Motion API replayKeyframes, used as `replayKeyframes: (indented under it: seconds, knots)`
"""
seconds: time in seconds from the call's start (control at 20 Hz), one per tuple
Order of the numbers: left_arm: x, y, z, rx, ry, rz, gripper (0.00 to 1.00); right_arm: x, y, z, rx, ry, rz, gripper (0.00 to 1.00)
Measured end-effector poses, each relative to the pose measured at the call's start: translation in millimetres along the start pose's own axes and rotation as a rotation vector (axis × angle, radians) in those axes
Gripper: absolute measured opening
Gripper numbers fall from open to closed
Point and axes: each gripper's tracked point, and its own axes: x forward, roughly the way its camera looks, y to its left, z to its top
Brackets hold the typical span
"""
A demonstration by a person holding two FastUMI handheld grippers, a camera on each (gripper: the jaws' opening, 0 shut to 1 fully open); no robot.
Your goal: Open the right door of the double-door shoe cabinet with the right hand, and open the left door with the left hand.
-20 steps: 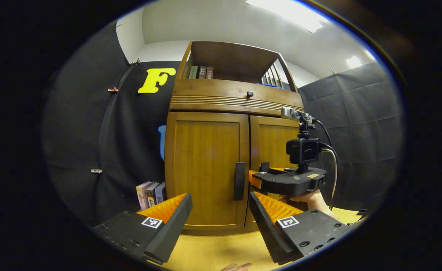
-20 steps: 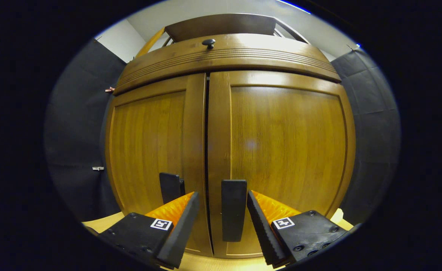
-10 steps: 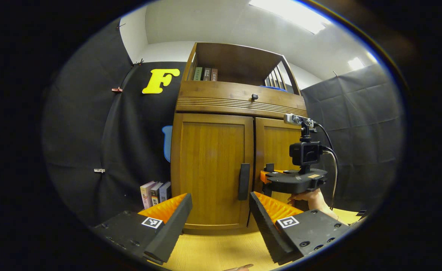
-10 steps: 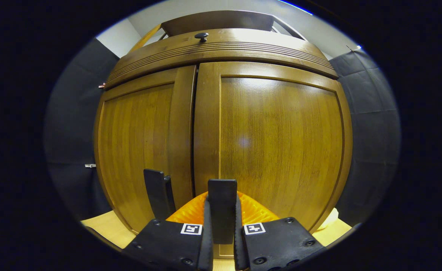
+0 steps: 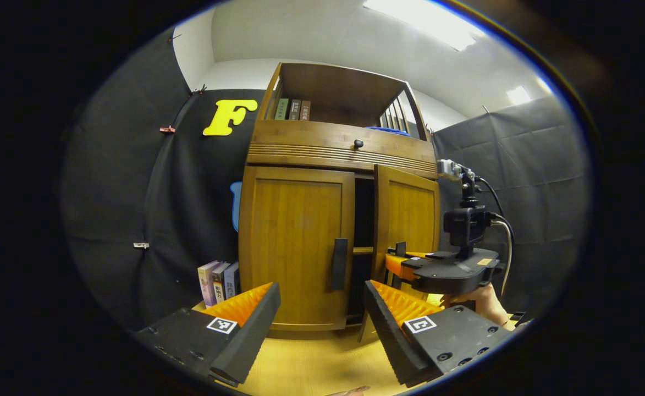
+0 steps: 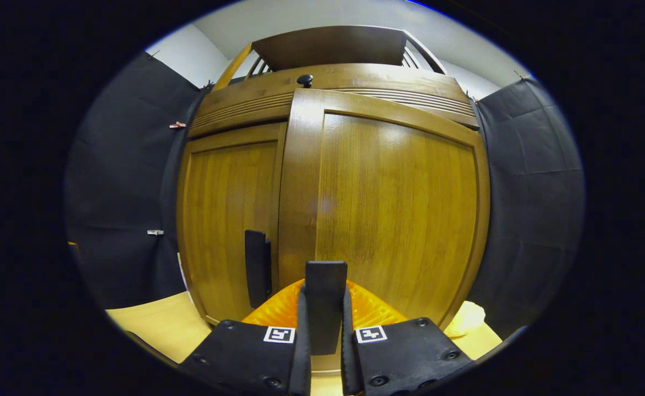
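Note:
The wooden shoe cabinet (image 5: 333, 146) stands ahead on the yellow floor. Its right door (image 5: 407, 220) is swung partly out, leaving a dark gap beside the left door (image 5: 295, 242), which sits flush. My right gripper (image 6: 323, 330) is shut on the right door's dark vertical handle (image 6: 325, 300); in the left gripper view the same gripper (image 5: 402, 261) is at that door, held by a hand (image 5: 484, 302). My left gripper (image 5: 319, 313) hangs open a short way in front of the left door's handle (image 5: 339, 264), apart from it. The left handle (image 6: 257, 267) is also in the right gripper view.
Several books (image 5: 218, 280) stand on the floor left of the cabinet, and more books (image 5: 292, 106) sit on its open top shelf. A drawer front with a small knob (image 5: 358, 143) runs above the doors. Black cloth walls close in both sides.
The right gripper closed on the right door's handle, then pulled the door out, opening a dark gap. The left gripper has stayed open, about as far from the left door.

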Motion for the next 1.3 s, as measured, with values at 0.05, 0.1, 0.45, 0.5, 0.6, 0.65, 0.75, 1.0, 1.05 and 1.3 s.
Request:
replayKeyframes:
  seconds: [0.05, 0.1, 0.45, 0.5, 0.6, 0.65, 0.75, 1.0, 1.05, 1.3]
  knots:
    - [-2, -6, -1, -0.003, 0.001, -0.009, 0.94, -7, -3, 4, -0.004, 0.003, 0.007, 0.25]
    - [-4, -12, 0, -0.006, 0.003, -0.018, 0.94, -14, -6, 5, -0.011, 0.006, 0.014, 0.22]
    - [-18, -39, 3, 0.001, 0.0, -0.036, 0.92, -65, -32, 8, -0.033, 0.029, 0.025, 0.25]
    - [-21, -43, 4, 0.007, -0.003, -0.039, 0.94, -71, -36, 8, -0.037, 0.029, 0.02, 0.22]
    - [-26, -51, 6, 0.01, -0.007, -0.049, 0.94, -83, -41, 8, -0.052, 0.032, 0.008, 0.25]
    - [-28, -54, 8, 0.011, -0.01, -0.052, 0.94, -88, -47, 10, -0.058, 0.034, 0.002, 0.25]
    - [-31, -58, 12, 0.015, -0.015, -0.052, 0.92, -99, -59, 11, -0.066, 0.036, -0.01, 0.25]
    - [-33, -73, 11, 0.009, -0.01, -0.06, 0.92, -123, -85, 10, -0.092, 0.024, -0.054, 0.25]
    - [-32, -78, 10, 0.005, -0.007, -0.065, 0.92, -127, -91, 10, -0.102, 0.023, -0.065, 0.25]
    - [-25, -97, -3, 0.003, 0.024, -0.09, 0.95, -146, -129, 11, -0.115, 0.034, -0.136, 0.2]
